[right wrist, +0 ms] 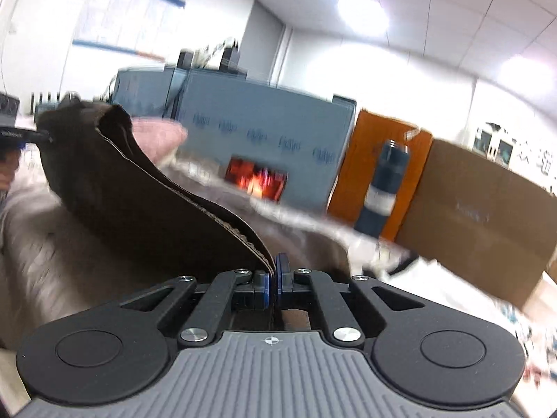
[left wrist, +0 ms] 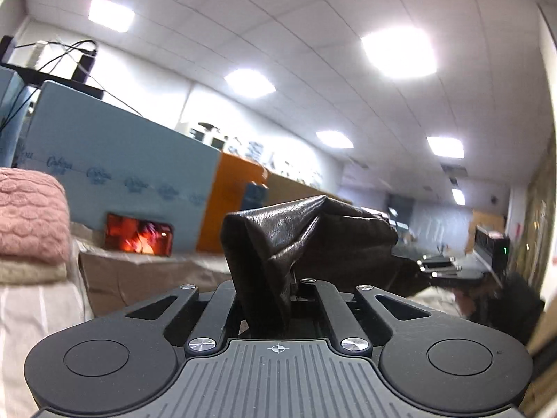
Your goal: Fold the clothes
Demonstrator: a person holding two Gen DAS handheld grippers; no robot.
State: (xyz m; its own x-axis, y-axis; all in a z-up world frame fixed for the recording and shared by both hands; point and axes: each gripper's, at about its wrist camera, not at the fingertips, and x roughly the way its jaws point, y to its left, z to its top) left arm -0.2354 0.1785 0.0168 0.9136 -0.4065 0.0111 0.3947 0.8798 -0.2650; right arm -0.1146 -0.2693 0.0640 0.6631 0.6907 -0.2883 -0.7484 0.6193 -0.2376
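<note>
1. A dark brown, leather-like garment [left wrist: 306,240] is held up off the surface, stretched between the two grippers, with a fold bunching above the left one.
2. The left gripper [left wrist: 269,299] has its jaws clamped tight on one end of the garment; the fabric rises out from between them and drapes across towards the right.
3. The right gripper [right wrist: 272,278] is also closed on the garment, pinching a doubled edge between its blue pads [right wrist: 282,271]. From there the cloth sweeps up and away to the left.
4. From the left wrist view, the right gripper shows at the far right edge, with the dark cloth running to it.
5. Under the garment lies a grey-beige cover [right wrist: 45,254] on the work surface.
6. A pink knitted piece [left wrist: 29,212] sits folded on a pale stack at the left.
7. Behind stand light blue panels [left wrist: 115,153], an orange board [left wrist: 229,205], a glowing red-orange screen [left wrist: 139,235], a cardboard box [right wrist: 477,216] and a dark blue bottle [right wrist: 383,188], which is blurred.
</note>
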